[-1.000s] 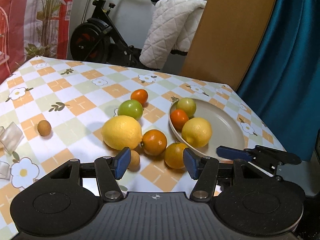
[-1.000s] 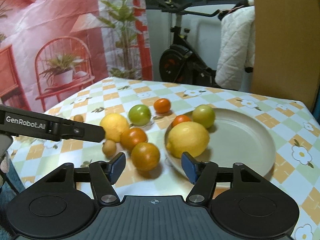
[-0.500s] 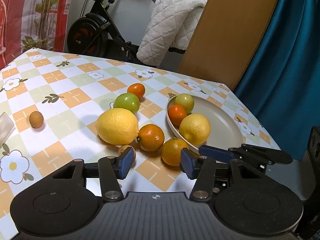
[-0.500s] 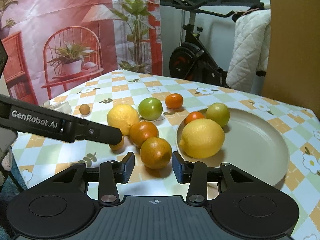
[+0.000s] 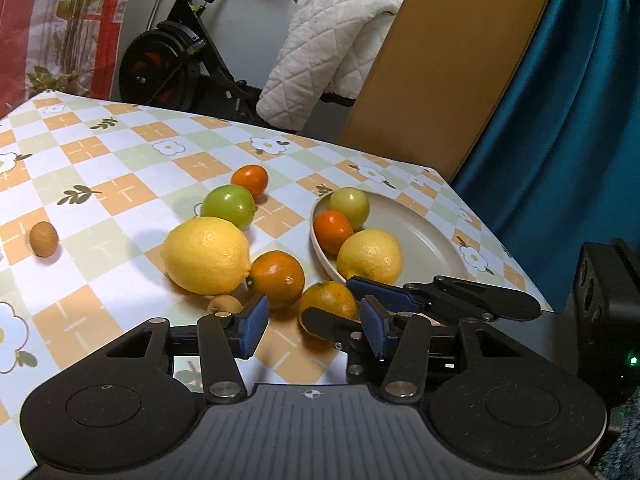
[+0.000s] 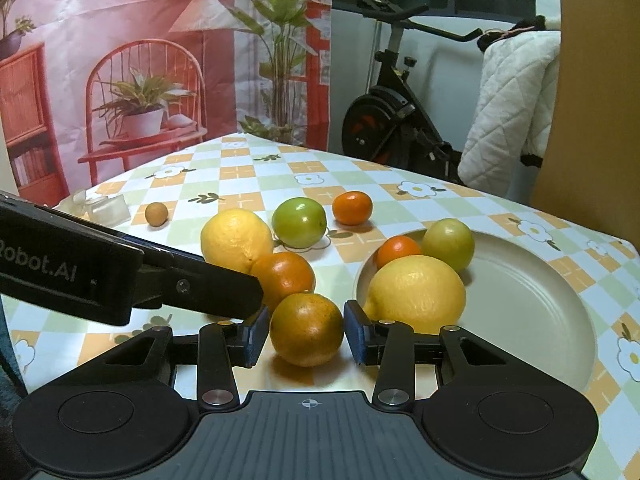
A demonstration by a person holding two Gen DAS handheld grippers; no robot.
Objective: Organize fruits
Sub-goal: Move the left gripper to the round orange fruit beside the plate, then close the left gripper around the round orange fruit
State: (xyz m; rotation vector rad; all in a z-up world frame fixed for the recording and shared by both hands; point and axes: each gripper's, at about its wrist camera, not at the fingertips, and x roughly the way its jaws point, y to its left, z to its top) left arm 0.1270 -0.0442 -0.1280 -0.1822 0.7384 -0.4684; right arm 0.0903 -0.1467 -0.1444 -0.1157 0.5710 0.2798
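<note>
A mottled orange (image 6: 306, 328) rests on the checked tablecloth, and my right gripper (image 6: 306, 334) is shut on it, blue pads against both its sides. Just right of it the beige plate (image 6: 540, 300) holds a lemon (image 6: 416, 292), a small orange (image 6: 398, 250) and a green fruit (image 6: 448, 244). Loose on the cloth lie a second lemon (image 6: 236, 238), an orange (image 6: 286, 276), a green fruit (image 6: 299, 222) and a small orange (image 6: 352, 208). My left gripper (image 5: 314, 330) stands open and empty, close to the left of the right one, with a small brown fruit (image 5: 224, 304) by its left pad.
Another small brown fruit (image 6: 156, 213) and a clear plastic piece (image 6: 106, 208) lie at the far left of the table. The table's right edge runs just past the plate. Beyond the table stand an exercise bike (image 6: 396, 120), a quilted cover and a teal curtain (image 5: 560, 140).
My right gripper's jaws have narrowed and it has slid forward, so the mottled orange now sits between its pads. The left gripper's jaws have narrowed slightly and it has barely moved.
</note>
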